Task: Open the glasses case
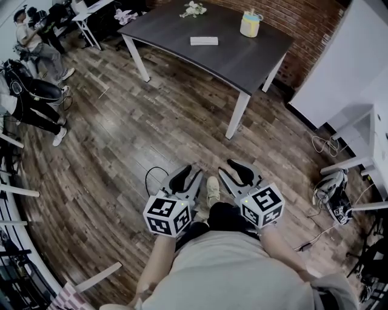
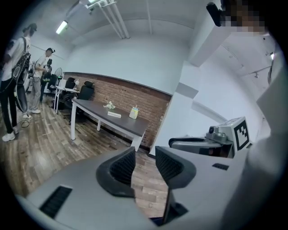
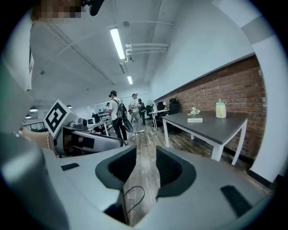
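The glasses case is a flat white box lying on the dark table, far across the wooden floor from me. It also shows small in the left gripper view and the right gripper view. My left gripper and right gripper are held side by side close to my body, over the floor and pointing toward the table. The left gripper is open with only floor between its jaws. The right gripper is open too, and holds nothing.
A yellow cup and a small bunch of flowers also stand on the table. People with desks and chairs are at the far left. A black cable lies by my feet, and more cables and gear lie at the right.
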